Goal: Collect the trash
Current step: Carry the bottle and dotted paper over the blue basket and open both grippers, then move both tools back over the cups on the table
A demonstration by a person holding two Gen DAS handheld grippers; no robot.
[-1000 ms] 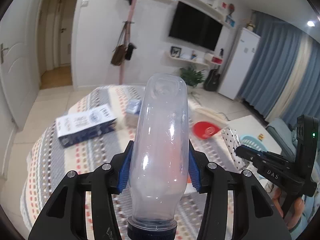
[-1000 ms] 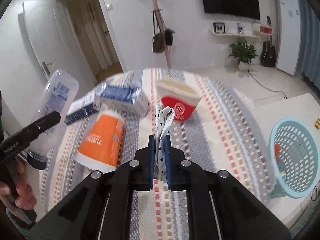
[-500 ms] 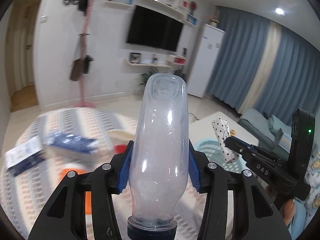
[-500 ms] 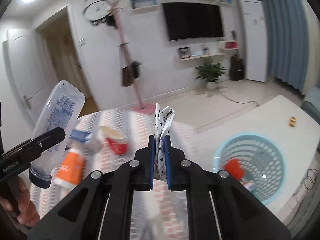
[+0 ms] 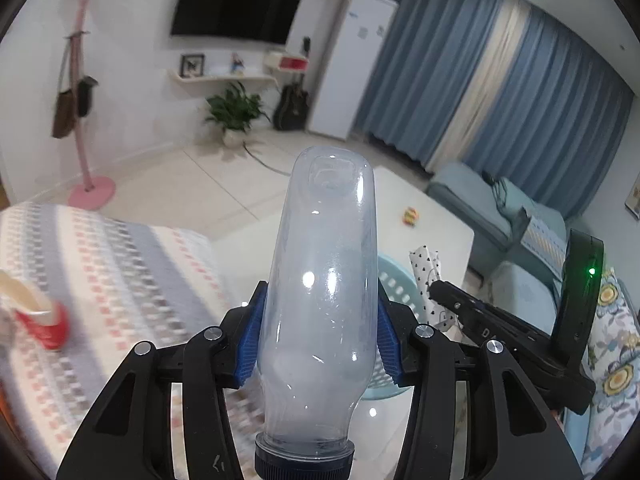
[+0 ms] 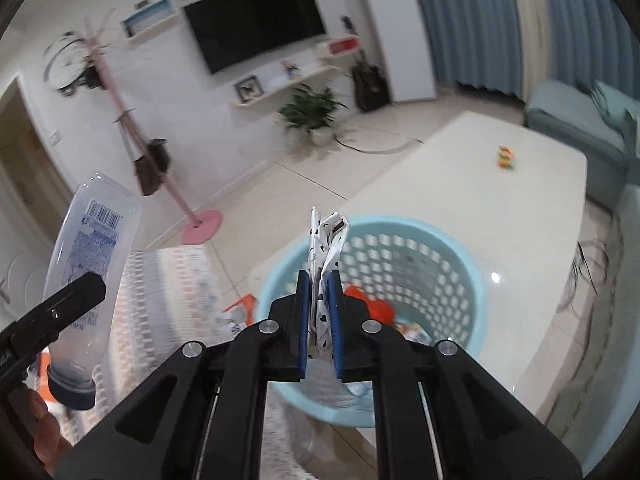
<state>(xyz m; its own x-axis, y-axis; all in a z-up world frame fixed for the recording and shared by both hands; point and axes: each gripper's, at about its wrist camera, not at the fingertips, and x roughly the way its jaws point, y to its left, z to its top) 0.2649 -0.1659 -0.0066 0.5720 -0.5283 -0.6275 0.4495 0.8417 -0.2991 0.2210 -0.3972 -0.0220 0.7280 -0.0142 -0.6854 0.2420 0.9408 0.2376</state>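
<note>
We hold the right gripper (image 6: 319, 312), pinching a spotted white folded paper wrapper (image 6: 325, 256), nearer above the pale-blue perforated plastic basket (image 6: 472, 280) than the left gripper (image 5: 318, 338), clamping a clear plastic bottle (image 5: 324, 280).

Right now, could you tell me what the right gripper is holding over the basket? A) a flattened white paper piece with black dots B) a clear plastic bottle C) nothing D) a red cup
A: the right gripper is shut on the spotted paper, with the blue basket just beyond.
</note>
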